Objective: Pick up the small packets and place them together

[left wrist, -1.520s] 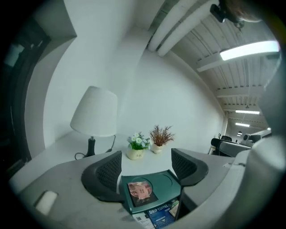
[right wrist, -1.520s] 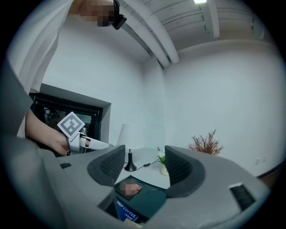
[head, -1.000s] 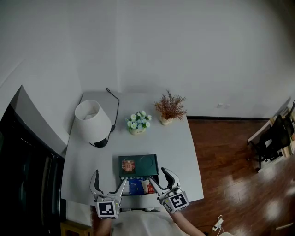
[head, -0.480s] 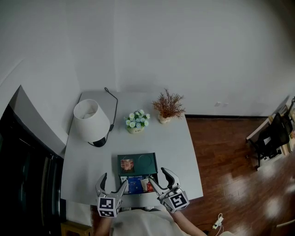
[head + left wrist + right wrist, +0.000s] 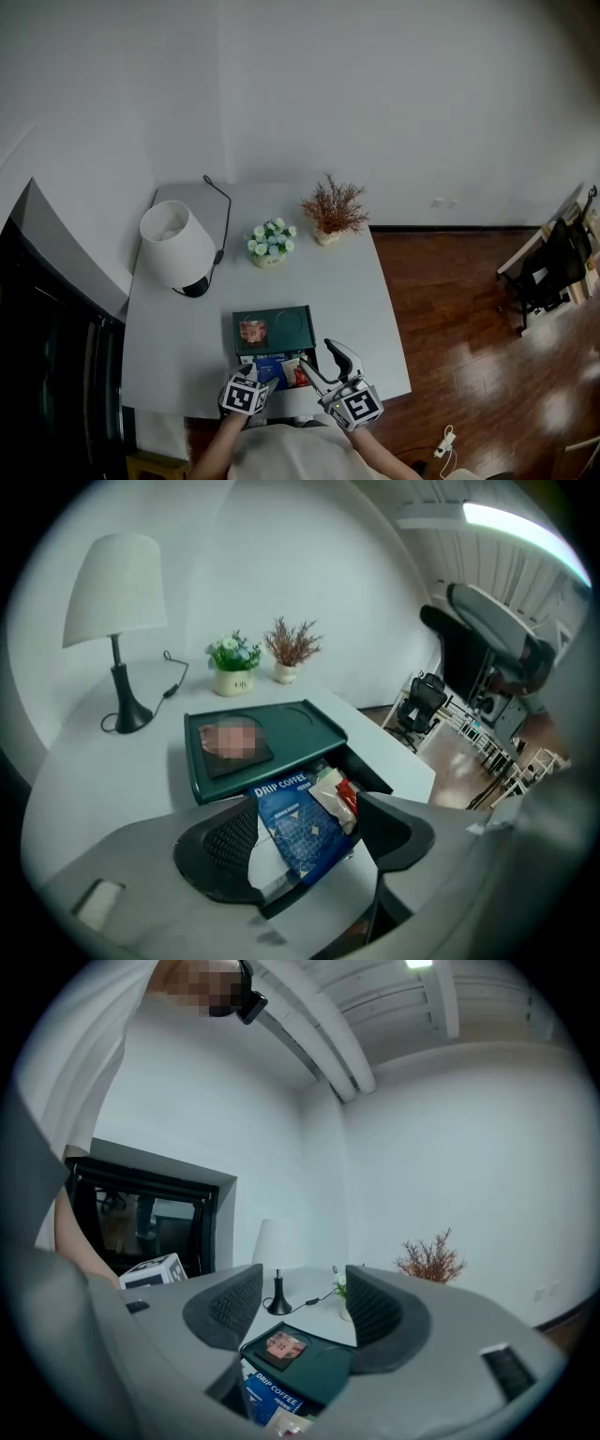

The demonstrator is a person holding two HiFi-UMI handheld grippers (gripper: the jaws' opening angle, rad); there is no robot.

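Observation:
A blue drip-coffee packet point(image 5: 302, 825) lies in an open black drawer point(image 5: 371, 772) at the table's front edge, with a small clear and red packet point(image 5: 338, 793) beside it. My left gripper point(image 5: 309, 810) tilts down into the drawer. Its jaws have just been closing and stand on either side of the blue packet, and I see no pad pressing on it. In the head view the left gripper point(image 5: 255, 381) sits over the packets point(image 5: 274, 371). My right gripper point(image 5: 317, 356) stays level to the right, open and empty, also seen as the right gripper point(image 5: 300, 1312).
A green tray point(image 5: 298, 323) holding a picture card lies just behind the drawer. Farther back stand a white lamp point(image 5: 169, 246) with its cable, a flower pot point(image 5: 268, 246) and a dried plant point(image 5: 330, 211). Wooden floor point(image 5: 450, 337) lies right of the table.
My left gripper has dropped and tipped down into the drawer, with its jaws narrower than before. The right gripper has kept still.

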